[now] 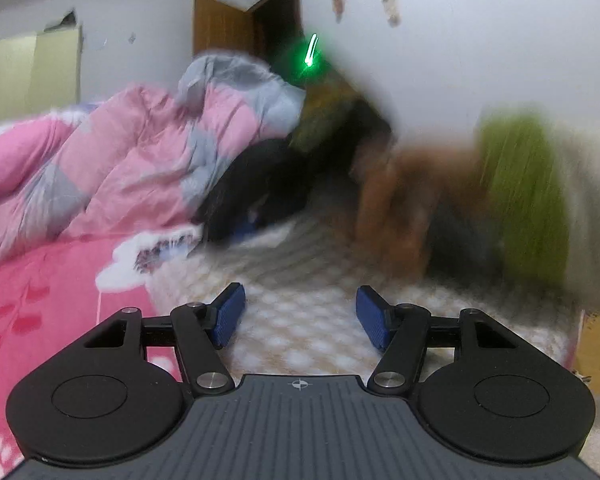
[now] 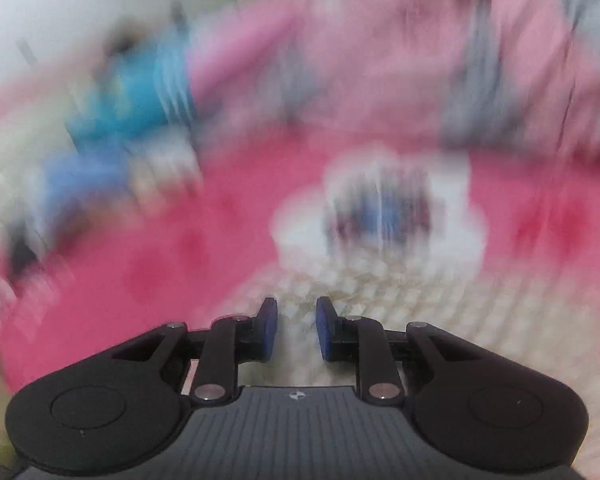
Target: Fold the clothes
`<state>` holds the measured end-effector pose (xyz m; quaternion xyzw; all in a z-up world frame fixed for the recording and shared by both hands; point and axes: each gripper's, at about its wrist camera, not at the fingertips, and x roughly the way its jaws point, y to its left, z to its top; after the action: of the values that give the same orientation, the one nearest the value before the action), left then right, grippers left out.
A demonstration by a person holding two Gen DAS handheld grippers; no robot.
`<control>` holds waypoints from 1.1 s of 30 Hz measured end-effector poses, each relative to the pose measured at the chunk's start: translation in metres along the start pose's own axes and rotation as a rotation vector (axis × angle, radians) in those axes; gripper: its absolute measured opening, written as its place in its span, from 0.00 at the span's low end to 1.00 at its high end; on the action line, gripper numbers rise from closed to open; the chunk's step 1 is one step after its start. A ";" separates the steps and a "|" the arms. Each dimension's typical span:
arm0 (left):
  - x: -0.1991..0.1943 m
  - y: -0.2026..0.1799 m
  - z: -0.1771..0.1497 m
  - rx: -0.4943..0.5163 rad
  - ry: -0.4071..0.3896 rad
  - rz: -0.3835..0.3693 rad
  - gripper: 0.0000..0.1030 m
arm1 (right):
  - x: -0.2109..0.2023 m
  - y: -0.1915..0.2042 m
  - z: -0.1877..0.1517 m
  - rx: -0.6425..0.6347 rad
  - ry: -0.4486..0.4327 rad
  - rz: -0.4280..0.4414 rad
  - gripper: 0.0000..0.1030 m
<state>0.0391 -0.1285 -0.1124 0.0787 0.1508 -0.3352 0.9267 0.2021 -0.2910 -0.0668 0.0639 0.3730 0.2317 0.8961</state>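
A cream fleece garment with a checked texture [image 1: 300,320] lies spread on the pink bed sheet [image 1: 40,300]. My left gripper [image 1: 300,318] is open and empty, hovering just above the garment. In the right wrist view, heavily blurred by motion, the same cream garment [image 2: 400,300] lies below my right gripper [image 2: 297,328], whose blue pads stand a narrow gap apart with nothing visible between them. A blurred pile of brown [image 1: 400,208], green [image 1: 524,192] and dark [image 1: 268,184] clothes lies beyond the garment in the left wrist view.
A pink and grey quilt [image 1: 120,160] is bunched at the back left of the bed. A white wall [image 1: 460,60] and a wooden door [image 1: 220,24] stand behind. Blurred blue items [image 2: 132,96] lie at the far left of the bed in the right wrist view.
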 end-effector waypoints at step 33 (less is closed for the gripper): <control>-0.049 0.093 0.004 -0.509 0.212 -0.166 0.60 | -0.049 0.064 -0.025 -0.102 0.201 -0.126 0.22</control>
<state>0.0642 -0.0287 -0.0880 -0.1344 0.3321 -0.3510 0.8651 0.1313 -0.2588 -0.0351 -0.0288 0.4521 0.1990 0.8690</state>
